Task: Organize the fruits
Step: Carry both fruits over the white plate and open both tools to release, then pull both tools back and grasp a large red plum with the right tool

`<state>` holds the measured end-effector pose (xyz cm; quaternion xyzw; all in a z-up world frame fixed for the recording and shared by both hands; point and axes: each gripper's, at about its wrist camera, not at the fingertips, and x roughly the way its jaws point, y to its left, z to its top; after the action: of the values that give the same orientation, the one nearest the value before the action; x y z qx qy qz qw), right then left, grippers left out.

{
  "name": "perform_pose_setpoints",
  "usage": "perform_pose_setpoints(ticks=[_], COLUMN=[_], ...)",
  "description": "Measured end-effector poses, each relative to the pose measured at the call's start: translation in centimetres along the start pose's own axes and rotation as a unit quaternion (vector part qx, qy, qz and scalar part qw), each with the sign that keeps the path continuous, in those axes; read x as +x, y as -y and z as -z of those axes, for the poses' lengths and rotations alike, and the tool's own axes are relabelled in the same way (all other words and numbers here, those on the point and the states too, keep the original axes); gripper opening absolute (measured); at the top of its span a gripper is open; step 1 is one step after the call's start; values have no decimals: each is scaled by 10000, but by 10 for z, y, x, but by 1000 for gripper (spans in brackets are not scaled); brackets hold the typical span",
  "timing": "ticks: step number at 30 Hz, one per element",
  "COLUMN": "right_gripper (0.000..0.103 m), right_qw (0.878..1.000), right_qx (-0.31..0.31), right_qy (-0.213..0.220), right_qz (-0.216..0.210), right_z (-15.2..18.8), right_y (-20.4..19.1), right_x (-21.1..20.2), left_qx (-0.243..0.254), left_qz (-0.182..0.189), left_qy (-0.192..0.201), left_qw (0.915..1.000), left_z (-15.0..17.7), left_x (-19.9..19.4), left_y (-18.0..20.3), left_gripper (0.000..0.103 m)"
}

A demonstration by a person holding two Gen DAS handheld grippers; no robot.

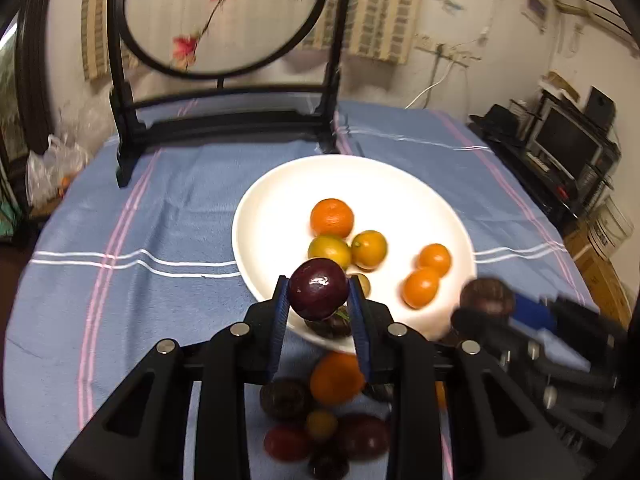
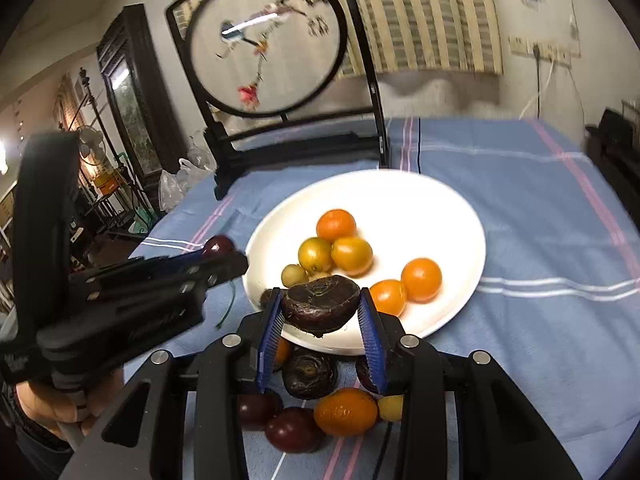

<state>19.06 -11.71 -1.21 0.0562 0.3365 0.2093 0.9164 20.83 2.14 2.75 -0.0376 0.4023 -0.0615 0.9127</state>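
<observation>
My left gripper [image 1: 318, 284] is shut on a glossy dark purple plum [image 1: 318, 294], held above the near rim of the white plate [image 1: 276, 192]. My right gripper [image 2: 320, 294] is shut on a flattish dark brown fruit [image 2: 320, 306], also over the plate's [image 2: 448, 204] near edge. Each gripper shows in the other's view, the right gripper [image 1: 482, 312] with its brown fruit [image 1: 486, 294] and the left gripper [image 2: 224, 258] with its plum [image 2: 218, 245]. Several oranges [image 1: 332, 218] and yellowish citrus [image 2: 316, 254] lie on the plate. A pile of loose fruit [image 2: 344, 410] sits on the cloth beneath the grippers.
A blue striped cloth [image 1: 160, 220] covers the table. A black-framed round embroidered screen [image 1: 224, 12] stands at the far edge behind the plate. Plastic bags [image 1: 52, 168] lie off the table's left side, and shelves with electronics [image 1: 568, 148] stand at the right.
</observation>
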Motion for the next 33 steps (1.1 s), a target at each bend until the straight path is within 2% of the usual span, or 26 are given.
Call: perform_pose_setpoints(ticks=[6,7,8,10,15,18,19,23,33], right_gripper=[39,42,47,51,51,53,57,58,58], right_qw=[9985,9982,9977,9966,9984,9988,9989,9993,9979], right_qx=[361,410,469,611,452,400,367,219,391], right_qy=[-392,-427,-459,-495,-314,-292,-288,-293,-477], right_qz=[-89,-105,-147,-248,-84,-33,-5,109,198], right_z=[8,9,10,12,15,17,18,25,58], right_y=[20,22,23,27,24,25,26,27,45], right_x=[31,34,36,34,17,10,8,3,-12], left_qx=[-51,-66,-80,-77,-200,-174,-154,-162,-55], left_qz=[-108,-119,-147,-203,-101,-185,-205,-253,-183], left_qy=[-166,-173,-173,-77,102,174,193,249,48], left_qw=[9998,9998,9997,9997,9997,9995,9995,9992,9998], left_z=[0,1,3,3,10,17,20,37,73], left_x=[31,35,37,34,14,6,2,-10,-20], left_y=[-1,-1,-1,-2,-10,-13,-13,-21,-24], left_gripper=[29,38,53,68,72,76,79,88,88])
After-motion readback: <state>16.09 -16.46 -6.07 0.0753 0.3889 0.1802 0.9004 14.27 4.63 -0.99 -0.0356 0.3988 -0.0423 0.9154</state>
